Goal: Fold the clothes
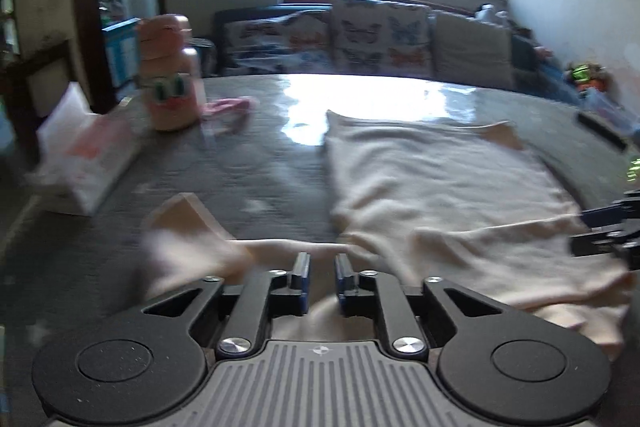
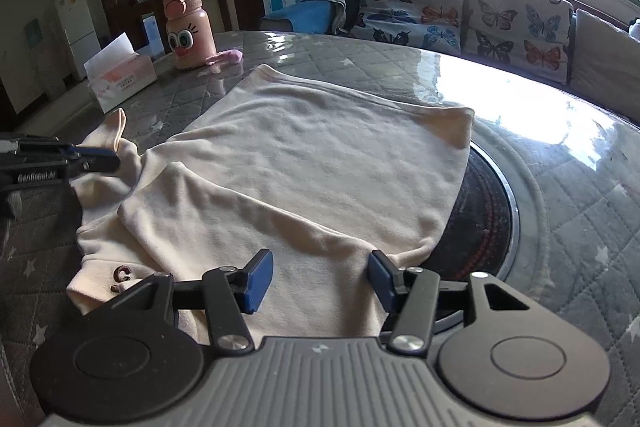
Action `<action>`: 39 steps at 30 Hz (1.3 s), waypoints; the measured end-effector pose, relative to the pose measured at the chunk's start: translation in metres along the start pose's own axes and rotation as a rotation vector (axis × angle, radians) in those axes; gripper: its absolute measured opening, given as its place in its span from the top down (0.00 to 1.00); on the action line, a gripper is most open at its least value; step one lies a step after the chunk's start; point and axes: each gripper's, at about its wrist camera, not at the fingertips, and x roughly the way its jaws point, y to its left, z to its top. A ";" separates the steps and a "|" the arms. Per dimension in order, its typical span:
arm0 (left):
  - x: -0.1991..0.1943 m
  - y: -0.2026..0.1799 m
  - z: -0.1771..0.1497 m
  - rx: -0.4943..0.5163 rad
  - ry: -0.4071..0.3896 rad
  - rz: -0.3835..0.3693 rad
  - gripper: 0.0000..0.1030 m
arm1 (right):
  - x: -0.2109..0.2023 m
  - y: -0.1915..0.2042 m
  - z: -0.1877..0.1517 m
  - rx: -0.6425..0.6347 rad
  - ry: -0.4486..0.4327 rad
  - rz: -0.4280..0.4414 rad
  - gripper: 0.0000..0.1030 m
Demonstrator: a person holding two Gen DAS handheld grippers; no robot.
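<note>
While your left gripper (image 1: 321, 269) pinches a sleeve of the cream top (image 2: 320, 163) lying mid-frame on the quilted table (image 2: 580, 227), the right gripper (image 2: 320, 277) hovers spread over the near hem. You're mid sleeve-fold; next, likely carry it inward.

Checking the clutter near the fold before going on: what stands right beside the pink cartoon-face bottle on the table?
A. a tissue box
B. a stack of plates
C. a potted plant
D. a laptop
A: in the right wrist view a tissue box sits just left of the pink bottle, beyond the cream garment.
</note>
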 end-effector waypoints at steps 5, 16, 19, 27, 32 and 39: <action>0.008 0.018 -0.005 0.049 -0.010 0.105 0.59 | 0.001 0.003 0.001 -0.005 0.007 0.000 0.46; 0.020 0.042 -0.008 0.045 -0.024 0.179 0.88 | 0.004 0.005 0.004 -0.007 0.018 -0.005 0.46; 0.014 0.064 -0.003 -0.038 -0.039 0.204 0.93 | 0.005 0.005 0.004 -0.006 0.020 -0.007 0.46; 0.008 0.120 0.005 -0.180 -0.051 0.293 0.94 | 0.006 0.007 0.005 -0.011 0.024 -0.012 0.46; 0.004 0.139 -0.001 -0.232 -0.039 0.323 0.94 | 0.002 0.015 0.010 -0.037 0.016 -0.013 0.46; -0.004 0.152 -0.009 -0.285 -0.030 0.318 0.90 | -0.001 0.054 0.027 -0.138 -0.001 0.055 0.46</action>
